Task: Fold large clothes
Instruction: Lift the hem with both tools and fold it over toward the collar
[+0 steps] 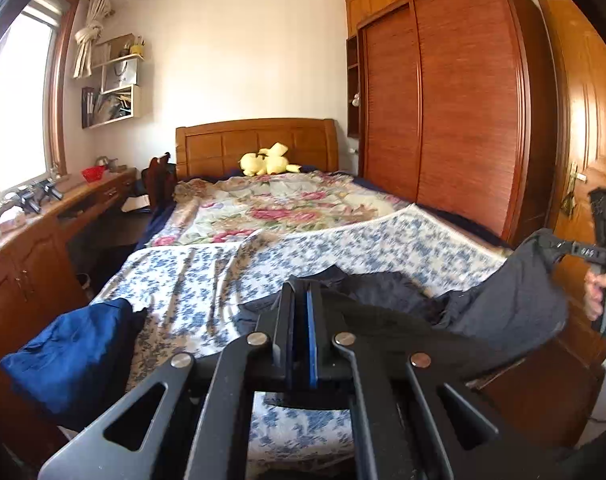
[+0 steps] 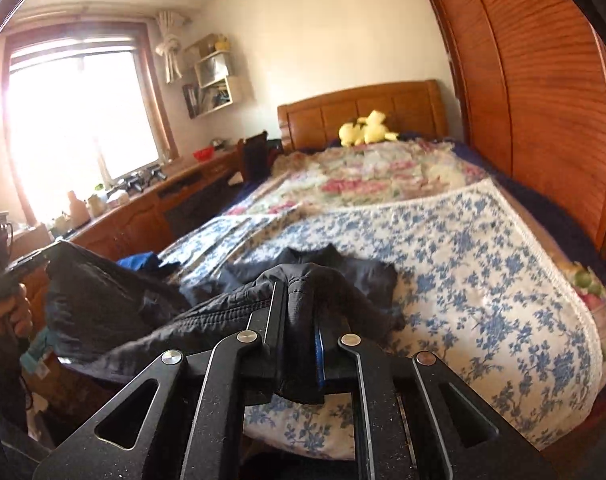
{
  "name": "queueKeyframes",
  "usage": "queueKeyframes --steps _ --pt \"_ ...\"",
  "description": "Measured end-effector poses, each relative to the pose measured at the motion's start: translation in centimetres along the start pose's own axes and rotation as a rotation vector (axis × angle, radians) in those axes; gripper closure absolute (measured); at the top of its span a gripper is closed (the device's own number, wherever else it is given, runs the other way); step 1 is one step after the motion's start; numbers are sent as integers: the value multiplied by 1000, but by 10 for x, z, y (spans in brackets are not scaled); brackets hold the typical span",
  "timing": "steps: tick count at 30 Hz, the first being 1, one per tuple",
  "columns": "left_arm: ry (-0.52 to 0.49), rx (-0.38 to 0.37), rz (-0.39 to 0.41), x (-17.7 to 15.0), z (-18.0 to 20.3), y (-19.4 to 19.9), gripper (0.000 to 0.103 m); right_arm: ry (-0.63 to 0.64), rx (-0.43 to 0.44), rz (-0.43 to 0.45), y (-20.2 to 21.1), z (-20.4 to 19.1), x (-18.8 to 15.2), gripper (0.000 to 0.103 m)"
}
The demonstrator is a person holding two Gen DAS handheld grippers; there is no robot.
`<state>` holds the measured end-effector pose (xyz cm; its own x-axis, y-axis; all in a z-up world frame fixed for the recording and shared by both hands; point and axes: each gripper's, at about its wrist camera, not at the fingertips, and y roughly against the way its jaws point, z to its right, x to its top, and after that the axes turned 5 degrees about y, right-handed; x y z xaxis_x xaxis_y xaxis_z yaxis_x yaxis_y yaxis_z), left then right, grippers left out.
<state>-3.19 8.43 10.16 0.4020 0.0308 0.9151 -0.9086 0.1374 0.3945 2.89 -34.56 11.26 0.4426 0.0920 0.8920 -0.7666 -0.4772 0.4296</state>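
A large dark grey garment hangs stretched between both grippers above the near end of the bed, its far part still resting on the blue-flowered sheet. In the left wrist view my left gripper is shut, with dark cloth around its fingers. My right gripper pinches a corner at the right, a hand behind it. In the right wrist view my right gripper is shut on a bunched hem of the garment. My left gripper holds the other corner at the far left.
A crumpled blue cloth lies at the bed's near left corner. A pink floral quilt and a yellow plush toy sit toward the headboard. A wooden desk runs along the left, a tall wardrobe along the right.
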Motion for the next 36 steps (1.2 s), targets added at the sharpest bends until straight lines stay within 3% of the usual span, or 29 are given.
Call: queueKeyframes --steps 7,14,23,34,36 --pt "28 24 -102 -32 -6 -30 100 -10 -11 -87 -16 9 -35 95" --pt "28 48 -142 -32 -8 -76 100 -21 10 -123 -47 18 -56 95" --pt "59 59 -157 -3 -33 -156 99 -8 3 -164 -104 46 -30 95" --pt "135 124 -216 5 -88 -259 99 38 -38 -237 -246 79 8 94" --pt "149 105 -229 7 -95 -273 99 45 -40 -241 -266 84 14 94"
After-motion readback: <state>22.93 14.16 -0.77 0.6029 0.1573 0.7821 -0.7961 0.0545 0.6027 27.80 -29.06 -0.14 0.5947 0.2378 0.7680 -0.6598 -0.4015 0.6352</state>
